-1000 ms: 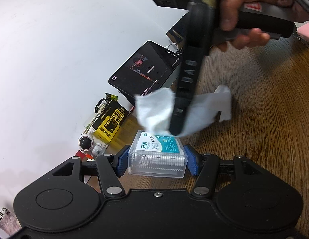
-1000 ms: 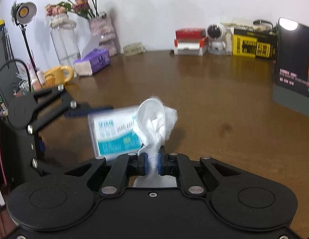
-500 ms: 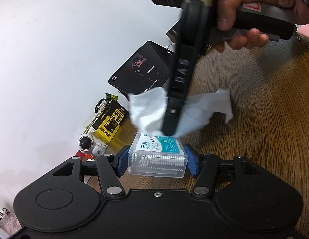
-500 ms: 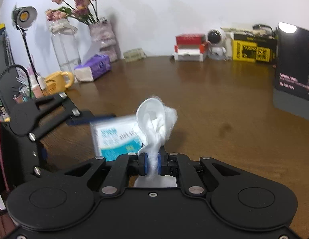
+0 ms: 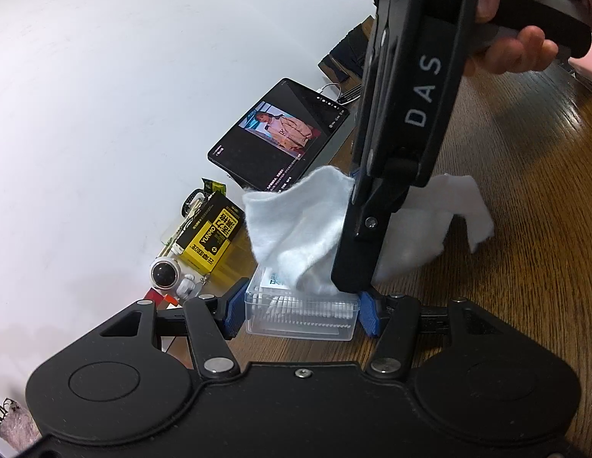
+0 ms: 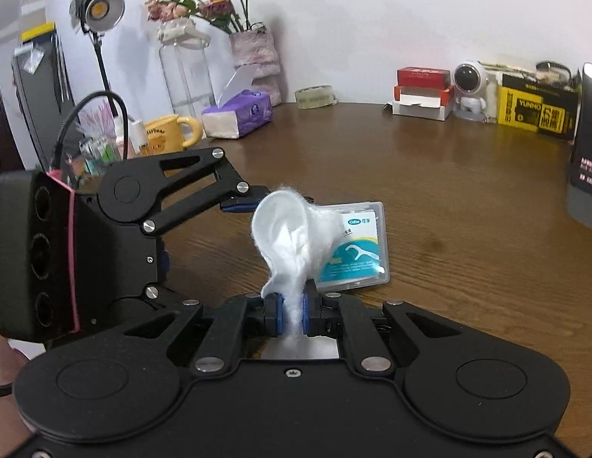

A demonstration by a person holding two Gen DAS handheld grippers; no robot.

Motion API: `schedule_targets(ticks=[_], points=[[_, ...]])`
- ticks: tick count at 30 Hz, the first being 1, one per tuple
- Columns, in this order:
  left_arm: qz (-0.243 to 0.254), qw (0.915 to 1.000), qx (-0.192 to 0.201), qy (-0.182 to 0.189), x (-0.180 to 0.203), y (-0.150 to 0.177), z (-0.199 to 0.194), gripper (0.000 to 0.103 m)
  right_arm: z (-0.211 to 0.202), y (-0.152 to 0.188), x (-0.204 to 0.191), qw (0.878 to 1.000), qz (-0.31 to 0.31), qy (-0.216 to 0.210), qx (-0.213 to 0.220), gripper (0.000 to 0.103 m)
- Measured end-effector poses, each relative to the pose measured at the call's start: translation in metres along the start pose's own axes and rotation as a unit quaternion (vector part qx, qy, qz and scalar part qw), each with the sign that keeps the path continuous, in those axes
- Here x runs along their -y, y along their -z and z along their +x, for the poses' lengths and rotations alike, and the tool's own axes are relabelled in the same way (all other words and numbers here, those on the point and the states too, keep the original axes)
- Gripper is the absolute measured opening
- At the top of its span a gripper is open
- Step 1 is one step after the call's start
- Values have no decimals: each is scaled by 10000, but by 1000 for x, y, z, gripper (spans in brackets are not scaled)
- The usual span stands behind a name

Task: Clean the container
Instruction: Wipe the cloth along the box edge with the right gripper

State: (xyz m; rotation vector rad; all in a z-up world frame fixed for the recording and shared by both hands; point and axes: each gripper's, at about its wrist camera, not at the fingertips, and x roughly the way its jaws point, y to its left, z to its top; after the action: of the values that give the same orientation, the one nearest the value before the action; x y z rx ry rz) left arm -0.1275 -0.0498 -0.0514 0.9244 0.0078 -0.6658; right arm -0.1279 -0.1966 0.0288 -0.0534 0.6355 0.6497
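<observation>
A: Listing by size: wooden desk (image 6: pixel 448 191); left gripper (image 5: pixel 301 311) clamped on the clear floss-pick box (image 5: pixel 300 315), held at the desk.

B: Right gripper (image 6: pixel 290 315)?

A: Pinching a white wipe (image 6: pixel 292 229) against the lid. Wiping underway; sides seemingly remain.

My left claw (image 5: pixel 301 315) grips the clear plastic box (image 5: pixel 300 316) by its sides on the wooden surface (image 5: pixel 525 248). The right claw (image 5: pixel 357 282) comes down from above, pressing a white wipe (image 5: pixel 296 225) onto the box's lid.
</observation>
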Motion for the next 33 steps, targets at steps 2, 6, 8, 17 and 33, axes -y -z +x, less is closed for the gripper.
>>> schedule_targets(ticks=[2, 6, 8, 17, 33], points=[[0, 10000, 1, -1, 1, 0, 1, 56, 3, -1, 5, 9998, 96, 175, -23, 9], [0, 10000, 1, -1, 3, 1, 5, 56, 5, -2, 0, 9998, 55, 173, -2, 9], [-2, 10000, -1, 2, 4, 2, 7, 56, 3, -4, -6, 10000, 11, -44, 50, 9], [-37, 10000, -20, 41, 4, 0, 6, 56, 4, -11, -3, 9994, 112, -323, 29, 10], [-43, 10000, -32, 43, 0, 1, 11, 57, 6, -12, -11, 9997, -46, -231, 93, 10]])
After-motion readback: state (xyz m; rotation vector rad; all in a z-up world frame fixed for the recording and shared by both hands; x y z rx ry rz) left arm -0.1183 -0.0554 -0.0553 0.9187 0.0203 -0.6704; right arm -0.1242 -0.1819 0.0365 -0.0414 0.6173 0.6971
